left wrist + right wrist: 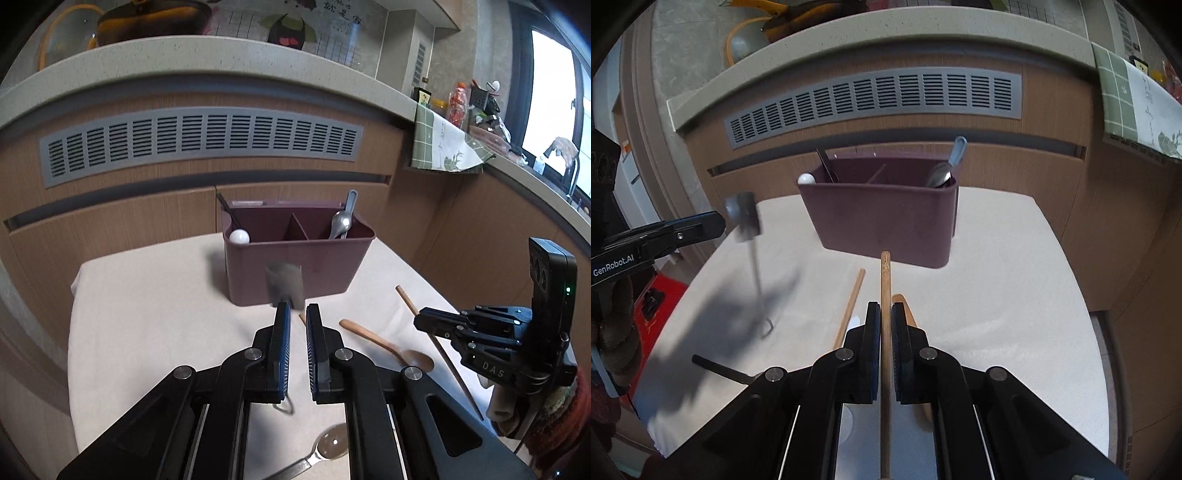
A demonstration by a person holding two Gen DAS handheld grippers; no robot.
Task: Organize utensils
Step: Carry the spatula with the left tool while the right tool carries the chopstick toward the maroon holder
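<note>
Chopstick [885, 280] sits clamped in the right claw [885, 314] (left claw [297, 314] pinches a blurred metal utensil [284, 284]).

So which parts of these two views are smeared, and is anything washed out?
Left wrist view: the grey spatula at the left tongs is motion-blurred, and the window is blown out white. Right wrist view: the same spatula smears, casting a soft shadow on the tablecloth; the chopstick in the right tongs stays sharp. Both views bend the counter edge.
</note>
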